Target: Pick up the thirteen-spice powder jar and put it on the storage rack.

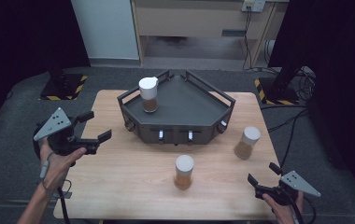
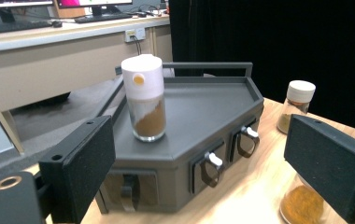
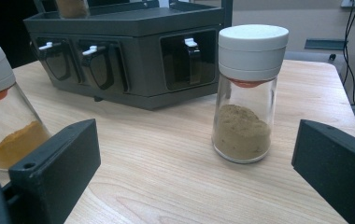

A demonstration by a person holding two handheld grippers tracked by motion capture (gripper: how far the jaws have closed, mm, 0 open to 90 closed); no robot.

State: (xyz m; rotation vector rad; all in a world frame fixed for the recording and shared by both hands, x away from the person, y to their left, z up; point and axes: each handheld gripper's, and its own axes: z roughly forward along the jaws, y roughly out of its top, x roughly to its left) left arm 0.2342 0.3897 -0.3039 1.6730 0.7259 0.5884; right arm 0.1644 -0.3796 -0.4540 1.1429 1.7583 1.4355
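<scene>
Two grippers stand open and empty, one at each near corner of the table (image 1: 119, 186). The left gripper (image 1: 95, 127) hangs over the table's left edge, its black, matte, blocky jaws spread and aimed toward the rack (image 1: 180, 122). The right gripper (image 1: 263, 173) sits at the near right corner, jaws wide apart, pointing at the right jar (image 3: 248, 93), which stands upright just ahead of it, between the jaws in the right gripper view yet clear of both.

That jar is a glass cylinder with a ribbed white cap and an orange ring under it, about a third full of tan powder, long axis vertical. The middle jar (image 1: 184, 171) stands upright near the front edge, holding orange powder. A third jar (image 2: 144, 100) stands upright on the rack's left side, white cap with a small orange dot, brown powder sloped inside.

The rack is dark grey, angular, flat-topped with a low rail, and has clear drawer fronts with white clips. The table is pale wood with visible grain. No writing is readable on any jar.
</scene>
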